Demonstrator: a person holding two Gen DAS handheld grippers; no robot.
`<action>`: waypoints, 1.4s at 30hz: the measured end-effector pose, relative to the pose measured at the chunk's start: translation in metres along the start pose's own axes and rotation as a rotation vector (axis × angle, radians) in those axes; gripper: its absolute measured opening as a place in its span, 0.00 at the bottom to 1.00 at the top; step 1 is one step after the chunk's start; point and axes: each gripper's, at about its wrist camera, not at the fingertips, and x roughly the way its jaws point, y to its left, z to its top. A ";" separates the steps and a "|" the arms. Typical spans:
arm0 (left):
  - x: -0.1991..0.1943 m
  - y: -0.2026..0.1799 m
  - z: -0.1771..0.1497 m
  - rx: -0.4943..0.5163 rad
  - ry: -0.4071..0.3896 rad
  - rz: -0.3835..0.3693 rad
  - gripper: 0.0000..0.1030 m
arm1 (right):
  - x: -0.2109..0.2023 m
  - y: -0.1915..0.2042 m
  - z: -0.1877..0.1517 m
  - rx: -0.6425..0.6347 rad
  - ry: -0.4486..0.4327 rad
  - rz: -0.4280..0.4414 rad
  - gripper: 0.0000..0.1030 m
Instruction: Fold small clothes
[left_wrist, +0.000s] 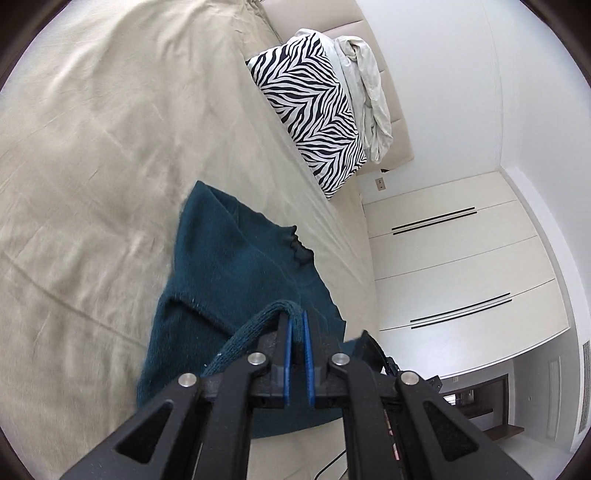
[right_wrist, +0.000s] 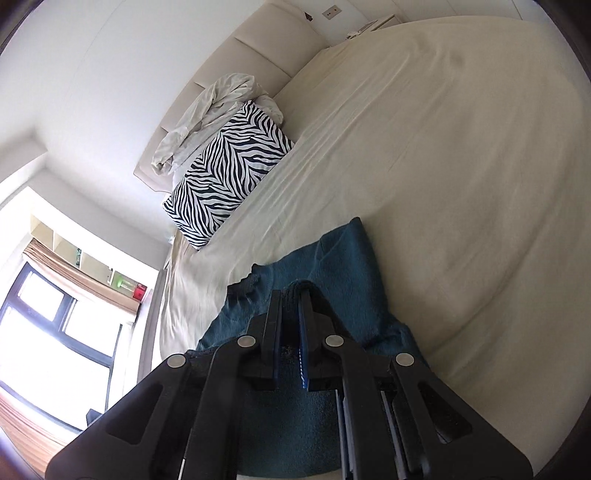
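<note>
A small teal knitted sweater (left_wrist: 221, 258) lies on the beige bed sheet (left_wrist: 92, 166), partly lifted toward me. My left gripper (left_wrist: 295, 317) is shut on a ribbed edge of the sweater, which loops over its blue pads. In the right wrist view the same sweater (right_wrist: 347, 266) hangs from my right gripper (right_wrist: 291, 295), which is shut on another ribbed edge. Both grippers hold the near side of the sweater above the bed; its far part rests on the sheet. The sweater's dark neck opening (left_wrist: 301, 251) shows near the bed's edge.
A zebra-striped pillow (left_wrist: 306, 122) lies at the head of the bed with a crumpled white cloth (left_wrist: 369, 99) behind it against the padded headboard (right_wrist: 266, 44). White wardrobe doors (left_wrist: 461, 266) stand beside the bed. A window (right_wrist: 48, 325) is at the left.
</note>
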 end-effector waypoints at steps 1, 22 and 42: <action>0.008 0.001 0.010 -0.007 0.001 0.004 0.06 | 0.013 0.002 0.009 0.001 0.000 -0.004 0.06; 0.068 0.053 0.035 0.059 -0.014 0.222 0.53 | 0.155 -0.023 0.047 -0.061 0.050 -0.199 0.59; 0.059 0.039 -0.058 0.362 0.005 0.465 0.33 | 0.058 -0.042 -0.061 -0.330 0.138 -0.369 0.17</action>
